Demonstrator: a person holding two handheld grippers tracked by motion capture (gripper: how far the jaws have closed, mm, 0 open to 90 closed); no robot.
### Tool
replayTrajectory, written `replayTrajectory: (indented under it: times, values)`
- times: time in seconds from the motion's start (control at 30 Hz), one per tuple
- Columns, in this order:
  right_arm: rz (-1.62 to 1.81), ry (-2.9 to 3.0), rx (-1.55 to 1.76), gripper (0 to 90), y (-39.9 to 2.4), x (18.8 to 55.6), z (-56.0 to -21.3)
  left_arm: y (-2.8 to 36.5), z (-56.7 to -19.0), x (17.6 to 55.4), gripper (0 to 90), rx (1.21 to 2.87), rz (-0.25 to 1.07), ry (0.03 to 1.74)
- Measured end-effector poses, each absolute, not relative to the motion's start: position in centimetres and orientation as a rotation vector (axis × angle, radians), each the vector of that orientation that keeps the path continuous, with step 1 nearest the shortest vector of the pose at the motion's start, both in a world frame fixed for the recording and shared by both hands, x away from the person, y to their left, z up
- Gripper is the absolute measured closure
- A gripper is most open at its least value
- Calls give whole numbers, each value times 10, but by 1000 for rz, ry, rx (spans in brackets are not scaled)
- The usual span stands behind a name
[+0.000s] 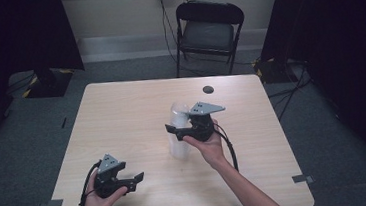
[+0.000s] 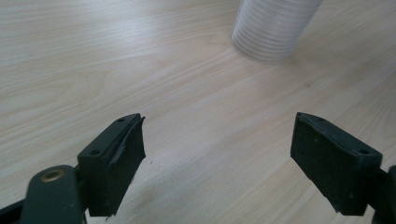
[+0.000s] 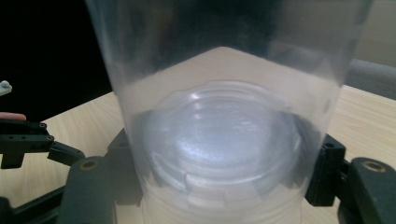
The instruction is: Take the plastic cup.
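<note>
Item: stack of clear plastic cups [image 1: 178, 133], upright near the middle of the wooden table [image 1: 122, 118]. Your right gripper [image 1: 183, 129] has its jaws on either side of the stack (apparently pressing the wall, though the clear plastic blurs the contact). Your left gripper [image 1: 136, 180] sits near the front left edge, jaws wide apart, holding nothing. Folding chair [image 1: 208, 30] beyond the table.
</note>
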State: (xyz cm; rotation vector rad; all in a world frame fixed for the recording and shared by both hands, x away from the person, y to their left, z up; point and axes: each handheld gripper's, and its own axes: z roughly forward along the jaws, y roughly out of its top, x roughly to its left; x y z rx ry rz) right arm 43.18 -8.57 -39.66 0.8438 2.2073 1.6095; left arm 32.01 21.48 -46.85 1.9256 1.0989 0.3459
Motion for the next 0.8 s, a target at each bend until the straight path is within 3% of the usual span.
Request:
replayTrajectory:
  times: [0.8]
  values:
    - [1646,2172,829,321,-88,429,-373,214,-469,320,174,1927,348,1098]
